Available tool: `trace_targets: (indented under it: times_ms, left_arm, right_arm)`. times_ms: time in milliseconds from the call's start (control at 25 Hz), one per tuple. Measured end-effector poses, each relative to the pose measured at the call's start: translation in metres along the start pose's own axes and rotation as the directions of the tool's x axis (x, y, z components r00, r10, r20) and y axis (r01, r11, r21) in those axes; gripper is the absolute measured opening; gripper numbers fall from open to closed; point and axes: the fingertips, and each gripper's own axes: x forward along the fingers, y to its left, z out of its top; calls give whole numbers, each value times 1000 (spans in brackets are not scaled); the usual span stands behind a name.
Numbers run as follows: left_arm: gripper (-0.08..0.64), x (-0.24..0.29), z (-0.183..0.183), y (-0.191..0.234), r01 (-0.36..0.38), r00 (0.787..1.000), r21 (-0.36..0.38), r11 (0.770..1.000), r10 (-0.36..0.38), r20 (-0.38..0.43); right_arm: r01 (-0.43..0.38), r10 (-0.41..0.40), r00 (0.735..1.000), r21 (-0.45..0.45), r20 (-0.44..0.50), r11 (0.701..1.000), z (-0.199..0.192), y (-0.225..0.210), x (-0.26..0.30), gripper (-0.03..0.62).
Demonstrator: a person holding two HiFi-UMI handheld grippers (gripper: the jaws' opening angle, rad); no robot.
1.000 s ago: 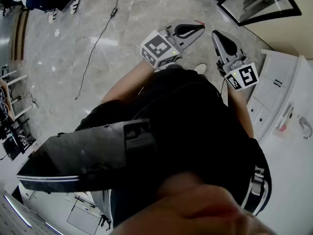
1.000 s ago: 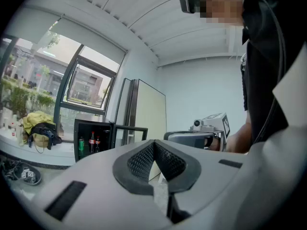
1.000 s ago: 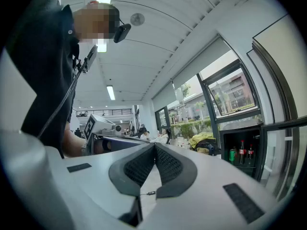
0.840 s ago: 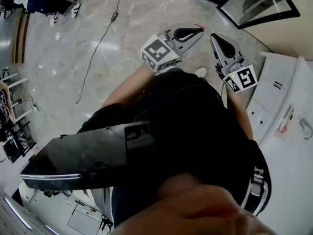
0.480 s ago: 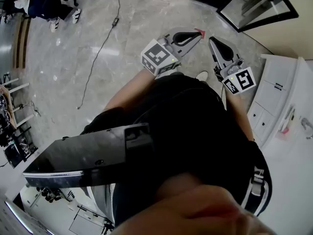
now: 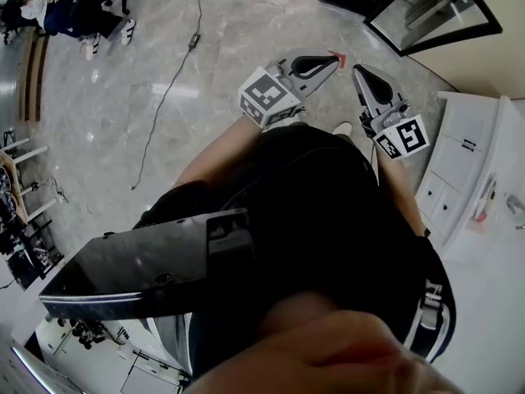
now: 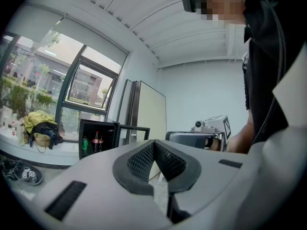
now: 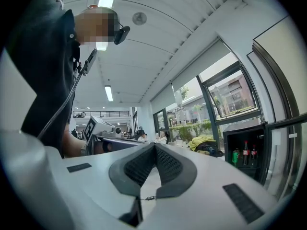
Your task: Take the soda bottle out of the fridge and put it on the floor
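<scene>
The small black fridge (image 7: 97, 137) stands open on the floor by the window, also seen in the right gripper view as the fridge (image 8: 245, 153). Inside it stand two dark soda bottles (image 7: 95, 141) with red labels and a green can (image 7: 85, 144); the right gripper view shows the same bottles (image 8: 246, 152) and can (image 8: 235, 156). My left gripper (image 7: 153, 143) is shut and empty, well short of the fridge. My right gripper (image 8: 154, 145) is shut and empty too. In the head view both grippers, left (image 6: 336, 58) and right (image 6: 359, 69), are held side by side in front of the body.
The fridge's glass door (image 6: 435, 6) stands swung open at the top right. White cabinets (image 6: 459, 150) line the right side. A cable (image 6: 168, 80) runs across the marble floor. A yellow bag (image 7: 41, 127) lies on the window sill, shoes (image 7: 26, 174) below it. People sit at the far left (image 6: 57, 2).
The head view has shifted slightly, showing more floor toward the fridge. Both grippers stay shut and keep their place side by side.
</scene>
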Motion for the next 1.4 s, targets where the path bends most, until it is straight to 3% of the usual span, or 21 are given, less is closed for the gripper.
trace_targets:
  times_ms: [240, 520, 1040, 1400]
  left_arm:
    - [0, 2, -3, 12, 23, 1000, -6, 1000, -23, -14]
    - [1, 46, 0, 24, 23, 1000, 3, 1000, -23, -20]
    - [1, 183, 28, 59, -34, 999, 33, 999, 35, -33]
    - [2, 239, 38, 89, -115, 992, 40, 993, 117, -39]
  right_arm:
    - [43, -43, 999, 6, 22, 999, 4, -16, 5, 14]
    - [63, -63, 997, -4, 35, 998, 4, -65, -3, 14]
    - [-23, 23, 1000, -12, 18, 1000, 23, -197, -20, 14]
    - [-68, 68, 998, 16, 0, 998, 21, -265, -18, 14]
